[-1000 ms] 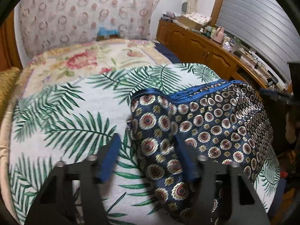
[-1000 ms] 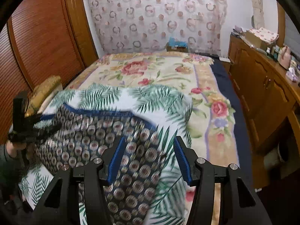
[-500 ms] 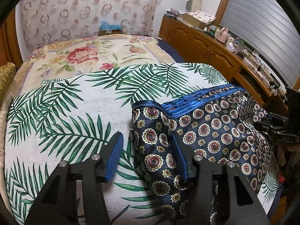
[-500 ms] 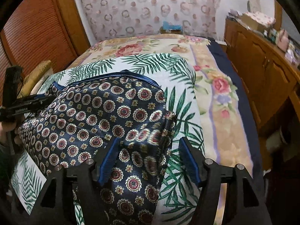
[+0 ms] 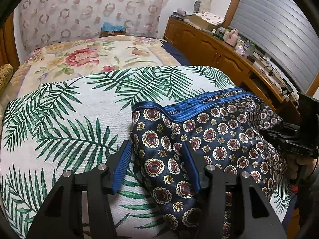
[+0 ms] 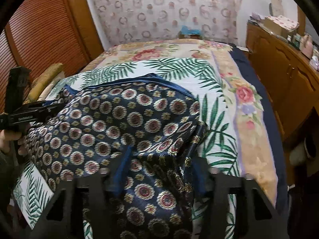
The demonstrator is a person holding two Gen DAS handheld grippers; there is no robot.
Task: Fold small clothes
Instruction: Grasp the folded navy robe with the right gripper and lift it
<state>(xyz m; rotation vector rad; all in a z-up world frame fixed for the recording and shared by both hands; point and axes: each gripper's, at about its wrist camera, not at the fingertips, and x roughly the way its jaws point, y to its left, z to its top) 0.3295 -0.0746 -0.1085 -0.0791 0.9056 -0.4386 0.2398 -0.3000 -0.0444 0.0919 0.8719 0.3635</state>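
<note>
A bed [image 5: 83, 59] stood against a ring-patterned curtain [image 5: 83, 14]. A wooden sideboard [image 5: 209, 47] ran beneath a shuttered window [image 5: 279, 39]; louvred wooden doors [image 6: 45, 31] stood opposite.

A bed [image 5: 83, 59] with a floral cover carries a palm-leaf printed cloth [image 5: 65, 123]; a navy medallion-patterned satin garment [image 5: 219, 135] lies on it beneath the left gripper [image 5: 157, 159].
</note>
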